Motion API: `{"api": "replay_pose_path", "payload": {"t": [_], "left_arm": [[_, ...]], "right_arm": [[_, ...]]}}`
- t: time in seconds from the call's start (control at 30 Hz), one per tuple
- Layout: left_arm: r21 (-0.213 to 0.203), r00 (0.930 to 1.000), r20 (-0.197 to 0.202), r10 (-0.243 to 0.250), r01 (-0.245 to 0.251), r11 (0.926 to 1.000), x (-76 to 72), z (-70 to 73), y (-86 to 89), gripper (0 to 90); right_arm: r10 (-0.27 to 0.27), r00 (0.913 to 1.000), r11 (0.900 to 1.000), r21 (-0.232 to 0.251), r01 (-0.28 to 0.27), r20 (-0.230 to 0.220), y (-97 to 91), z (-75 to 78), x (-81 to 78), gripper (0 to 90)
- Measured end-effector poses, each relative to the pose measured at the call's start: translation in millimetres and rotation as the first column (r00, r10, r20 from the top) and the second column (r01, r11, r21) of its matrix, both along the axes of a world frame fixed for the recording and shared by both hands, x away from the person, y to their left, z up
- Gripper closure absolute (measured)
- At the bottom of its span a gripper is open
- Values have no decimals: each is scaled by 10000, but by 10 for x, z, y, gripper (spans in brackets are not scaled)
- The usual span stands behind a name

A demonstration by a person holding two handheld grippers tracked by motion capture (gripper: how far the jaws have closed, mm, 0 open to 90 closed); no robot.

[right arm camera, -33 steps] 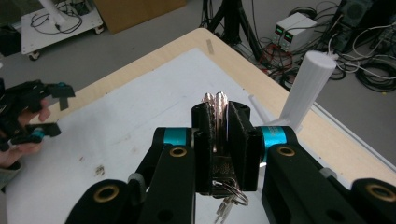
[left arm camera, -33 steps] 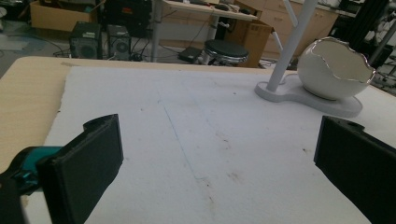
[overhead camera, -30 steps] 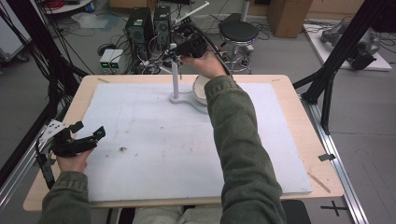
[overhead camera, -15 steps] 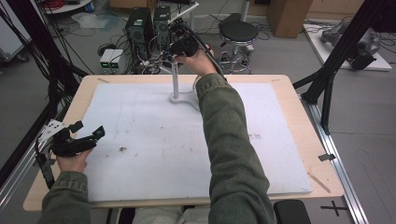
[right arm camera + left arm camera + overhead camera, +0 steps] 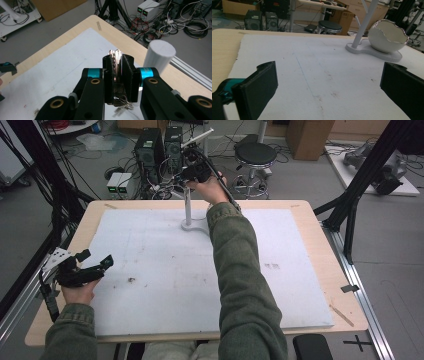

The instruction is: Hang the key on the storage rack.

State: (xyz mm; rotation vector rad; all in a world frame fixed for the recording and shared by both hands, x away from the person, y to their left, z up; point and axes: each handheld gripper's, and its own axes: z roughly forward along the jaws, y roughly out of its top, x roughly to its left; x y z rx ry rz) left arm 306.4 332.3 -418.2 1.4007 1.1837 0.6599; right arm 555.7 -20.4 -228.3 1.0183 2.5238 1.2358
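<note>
**A:** Keys (image 5: 115, 54): small bunch, stiff metal, light, slick, loose on a ring. Clamped flat between the pads of the right gripper (image 5: 117, 62), blades poking past the jaw tips, ring dangling below.

**B:** Best pinched across the flat blades, as now; probably prone to swivelling if taken by the ring. Whereabouts?

**A:** Just beside the top of the white post (image 5: 160, 56), off to that gripper's right; contact impossible to tell. Left gripper (image 5: 327, 82) spread wide, holding nothing, egg-shaped bowl (image 5: 387, 37) well ahead of it.

**B:** Different from a second ago?

**A:** Right gripper slightly lower, nearer the post; sleeve now covering the bowl from above. Left gripper unmoved.
</note>
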Motion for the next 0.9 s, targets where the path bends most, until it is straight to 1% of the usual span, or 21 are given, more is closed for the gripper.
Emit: {"api": "replay_pose_path", "payload": {"t": [0.1,0.23,0.27,0.33,0.37,0.5,0.63,0.7,0.73,0.77,0.83,0.9], "left_arm": [[-1,10000,40,-55,55,10000,-5,3,-1,29],[-10,10000,37,-59,59,10000,-2,2,1,29],[-10,10000,39,-64,64,10000,-1,2,3,29],[-50,10000,23,-71,72,10000,2,0,1,29],[-24,10000,-6,-91,91,10000,3,-1,1,29],[-25,10000,-5,-96,96,10000,3,-1,0,29],[-24,10000,27,-63,63,10000,-6,5,-2,29],[-27,10000,36,-60,60,10000,-7,6,-4,29],[-22,10000,25,-59,59,10000,-7,6,-4,29],[-1,10000,13,-59,59,10000,-7,6,-3,29],[-14,10000,24,-49,49,10000,-6,5,-5,29],[-24,10000,47,-39,39,10000,-6,5,-4,29]], "right_arm": [[-119,9999,9999,42,119,-27,10,-7,3,806],[-178,9998,9998,42,177,127,28,-21,2,806],[-189,9996,9998,117,187,198,27,-26,17,806],[-165,9997,9997,155,162,187,22,-29,26,806],[-254,9994,9995,195,250,214,23,-34,45,805],[-258,9990,9996,141,253,363,27,-48,45,804],[-201,9991,9998,20,200,384,26,-56,19,795],[-204,9992,9998,40,203,346,21,-57,12,792],[-163,9993,9997,190,157,330,5,-59,0,754],[-163,9993,9997,190,157,330,5,-59,0,754],[-101,9995,9992,381,89,308,-14,-62,-14,716],[-139,9994,9992,367,128,302,-38,-64,-22,699]]}}
